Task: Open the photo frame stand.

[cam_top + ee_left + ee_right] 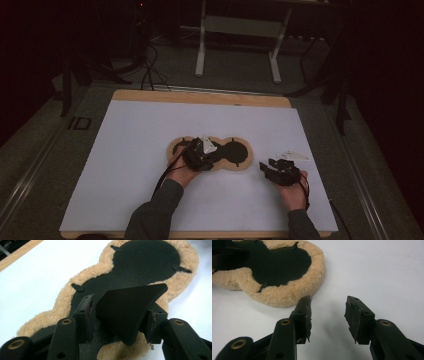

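Fleece-edged black pad (210, 152), three-lobed, lying mid-table on the white sheet (125, 165): left gripper (120, 315) over it, jaws pinching a lifted black flap (127, 310); right gripper (328, 312) resting just beside the pad's end, jaws spread, nothing between.

A three-lobed fleece pad (82, 282) w/ tan fuzzy rim & black centre lay on a white tabletop (125, 150); black stiff flap (127, 310), black-jawed grippers.

Dim lab (white work board (140, 150), cables (150, 70), metal stand (240, 30))
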{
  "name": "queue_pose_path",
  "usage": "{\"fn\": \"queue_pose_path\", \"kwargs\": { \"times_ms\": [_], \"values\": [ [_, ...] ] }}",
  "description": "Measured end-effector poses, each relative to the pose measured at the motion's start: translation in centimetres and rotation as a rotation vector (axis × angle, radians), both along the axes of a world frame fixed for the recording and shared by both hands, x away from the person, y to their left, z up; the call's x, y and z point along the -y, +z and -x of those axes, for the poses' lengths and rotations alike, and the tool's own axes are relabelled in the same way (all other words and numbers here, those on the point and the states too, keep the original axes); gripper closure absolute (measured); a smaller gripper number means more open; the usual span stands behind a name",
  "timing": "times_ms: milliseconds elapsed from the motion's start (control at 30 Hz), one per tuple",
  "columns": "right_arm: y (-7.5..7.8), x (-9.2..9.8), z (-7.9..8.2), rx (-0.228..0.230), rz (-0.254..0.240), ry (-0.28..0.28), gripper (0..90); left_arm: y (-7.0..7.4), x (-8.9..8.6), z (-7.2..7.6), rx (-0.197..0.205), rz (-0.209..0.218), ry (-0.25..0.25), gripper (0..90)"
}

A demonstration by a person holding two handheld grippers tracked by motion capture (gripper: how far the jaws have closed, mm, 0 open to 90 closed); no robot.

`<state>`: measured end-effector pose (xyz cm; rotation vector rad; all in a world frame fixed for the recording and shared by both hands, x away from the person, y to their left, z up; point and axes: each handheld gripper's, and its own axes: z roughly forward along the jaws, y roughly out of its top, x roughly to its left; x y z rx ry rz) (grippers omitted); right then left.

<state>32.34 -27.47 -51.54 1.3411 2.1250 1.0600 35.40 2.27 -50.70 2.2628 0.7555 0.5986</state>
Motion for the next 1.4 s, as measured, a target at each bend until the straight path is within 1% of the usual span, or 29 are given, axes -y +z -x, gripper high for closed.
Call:
{"fn": "queue_pose_path", "kwargs": {
  "times_ms": [67,300,333,467,533,567,867,1067,1233,1267,1400],
  "values": [
    [0.0,0.0,0.0,-0.002,-0.001,0.0,55.4,0.0,0.3,0.0,0.011,-0.024,-0.009,53.4],
    [0.0,0.0,0.0,-0.004,-0.002,0.002,55.3,0.0,0.5,-0.2,0.018,-0.035,-0.023,56.8],
    [0.0,0.0,0.0,-0.005,-0.002,0.002,55.3,0.1,0.5,-0.2,0.022,-0.042,-0.025,57.9],
    [0.0,-0.1,0.0,-0.006,-0.004,0.007,54.9,0.4,0.8,0.0,0.055,-0.087,-0.038,64.3],
    [0.0,-0.1,0.0,-0.005,-0.005,0.007,54.9,0.4,0.9,0.0,0.061,-0.095,-0.039,67.2],
    [0.0,0.0,0.0,-0.006,-0.008,0.006,54.7,0.6,0.9,0.1,0.077,-0.1,-0.041,69.0],
    [0.1,-0.1,0.0,-0.008,-0.023,0.015,53.7,0.8,0.4,0.3,0.091,-0.096,-0.053,71.9],
    [0.2,-0.2,0.0,-0.015,-0.056,0.027,52.2,0.8,0.2,0.5,0.103,-0.095,-0.056,72.5],
    [0.3,-0.4,0.0,-0.015,-0.062,0.035,50.3,0.8,-0.2,0.7,0.113,-0.072,-0.052,73.0],
    [0.4,-0.4,0.0,-0.015,-0.065,0.037,50.2,0.8,-0.3,0.7,0.116,-0.062,-0.055,73.0],
    [0.5,-0.5,0.0,-0.019,-0.094,0.042,49.5,0.9,-0.7,0.8,0.117,-0.039,-0.054,73.2]
  ]
}}
